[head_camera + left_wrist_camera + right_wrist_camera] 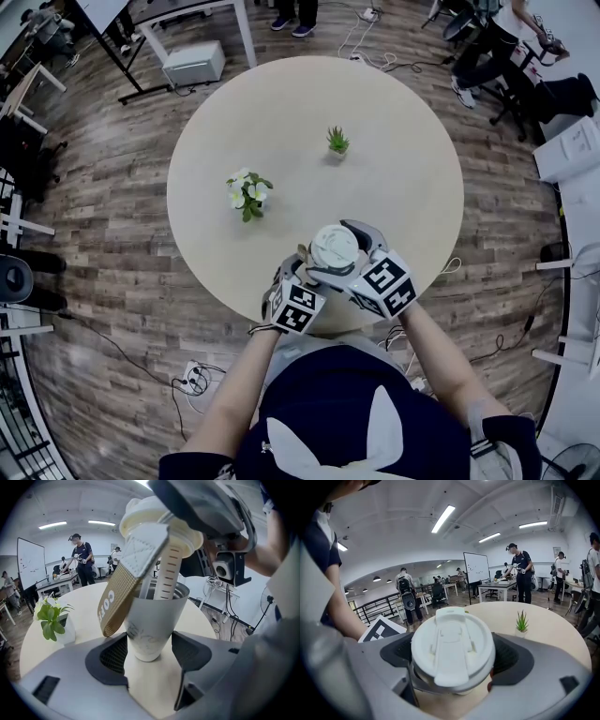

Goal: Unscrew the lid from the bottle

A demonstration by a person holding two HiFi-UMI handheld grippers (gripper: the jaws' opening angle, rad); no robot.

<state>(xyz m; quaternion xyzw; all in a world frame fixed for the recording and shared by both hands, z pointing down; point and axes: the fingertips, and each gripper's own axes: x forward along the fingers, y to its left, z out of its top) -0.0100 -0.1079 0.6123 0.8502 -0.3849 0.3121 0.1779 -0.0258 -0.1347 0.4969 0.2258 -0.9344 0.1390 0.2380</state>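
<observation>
A grey tapered bottle (152, 625) stands upright near the table's front edge, and my left gripper (149, 651) is shut on its lower part, a pad on each side. The white lid (452, 651) sits between the pads of my right gripper (452, 659), which is shut on it. In the left gripper view the lid (159, 520) is raised clear of the bottle's rim. A perforated white tube (168, 571) under it still reaches down into the mouth, and a brown strap (123, 597) hangs beside it. From the head view, lid (334, 247) and grippers hide the bottle.
On the round beige table (394, 122) stand a white-flowered plant (248, 194) and a small green succulent (337, 141), both farther away than the bottle. People, desks and a whiteboard (476, 569) are around the room. Cables lie on the wooden floor.
</observation>
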